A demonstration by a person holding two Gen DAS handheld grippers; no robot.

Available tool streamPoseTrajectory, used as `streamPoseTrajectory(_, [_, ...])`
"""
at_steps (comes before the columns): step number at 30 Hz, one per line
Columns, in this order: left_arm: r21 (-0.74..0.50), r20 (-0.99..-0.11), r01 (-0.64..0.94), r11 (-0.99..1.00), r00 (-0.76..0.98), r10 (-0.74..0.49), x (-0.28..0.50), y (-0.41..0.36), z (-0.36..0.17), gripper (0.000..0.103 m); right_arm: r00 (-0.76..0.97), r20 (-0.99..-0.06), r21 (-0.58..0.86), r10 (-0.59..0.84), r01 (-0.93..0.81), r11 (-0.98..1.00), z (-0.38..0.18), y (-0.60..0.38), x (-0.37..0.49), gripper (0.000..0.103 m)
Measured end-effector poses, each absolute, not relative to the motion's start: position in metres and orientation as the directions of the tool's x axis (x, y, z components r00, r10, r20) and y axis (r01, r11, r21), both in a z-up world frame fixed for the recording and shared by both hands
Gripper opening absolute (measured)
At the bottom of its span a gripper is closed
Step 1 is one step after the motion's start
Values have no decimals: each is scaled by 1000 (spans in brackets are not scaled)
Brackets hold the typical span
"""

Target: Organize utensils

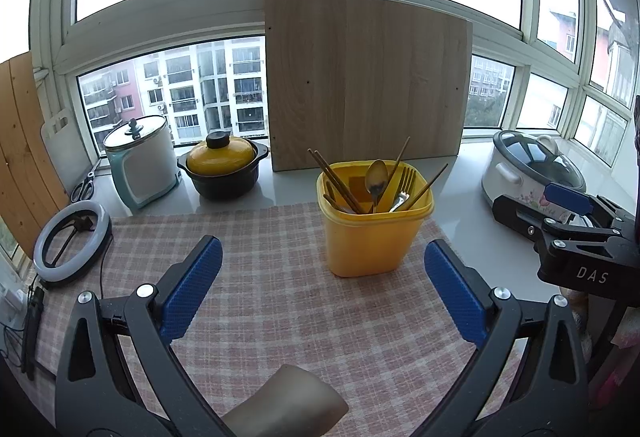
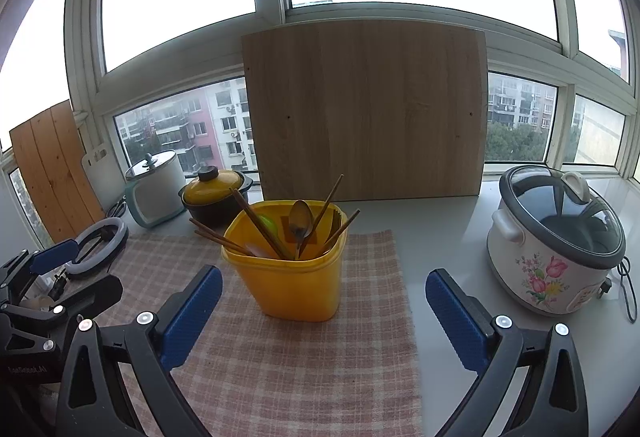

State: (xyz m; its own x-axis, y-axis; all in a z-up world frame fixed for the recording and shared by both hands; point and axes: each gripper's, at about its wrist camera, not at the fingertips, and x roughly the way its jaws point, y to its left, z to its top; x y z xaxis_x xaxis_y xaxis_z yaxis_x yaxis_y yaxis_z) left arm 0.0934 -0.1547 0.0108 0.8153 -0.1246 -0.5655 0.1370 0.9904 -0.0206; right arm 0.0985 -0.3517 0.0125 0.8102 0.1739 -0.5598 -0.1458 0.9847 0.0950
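A yellow plastic holder (image 1: 370,241) (image 2: 290,279) stands upright on a pink checked cloth (image 1: 280,297) (image 2: 280,365). Inside it are a metal spoon (image 1: 377,177) (image 2: 301,221), a fork (image 1: 405,183) and several brown chopsticks (image 1: 334,177) (image 2: 256,223), all leaning. My left gripper (image 1: 323,261) is open and empty, a little short of the holder. My right gripper (image 2: 323,287) is open and empty, also short of the holder. Each gripper shows at the edge of the other's view, the right one (image 1: 568,213) and the left one (image 2: 56,261).
A wooden board (image 1: 366,85) (image 2: 366,109) leans on the window behind the holder. A white floral rice cooker (image 2: 556,241) (image 1: 532,173) stands right. A yellow-lidded black pot (image 1: 222,165), a white kettle-like cooker (image 1: 140,157), scissors (image 1: 84,187) and a ring light (image 1: 72,241) stand left.
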Motion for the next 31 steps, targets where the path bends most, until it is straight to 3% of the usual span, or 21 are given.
streamPoseTrajectory(31, [34, -550, 108, 994, 832, -71, 88, -151, 12, 103, 799, -576, 102, 172, -139, 985, 7, -353, 99, 103])
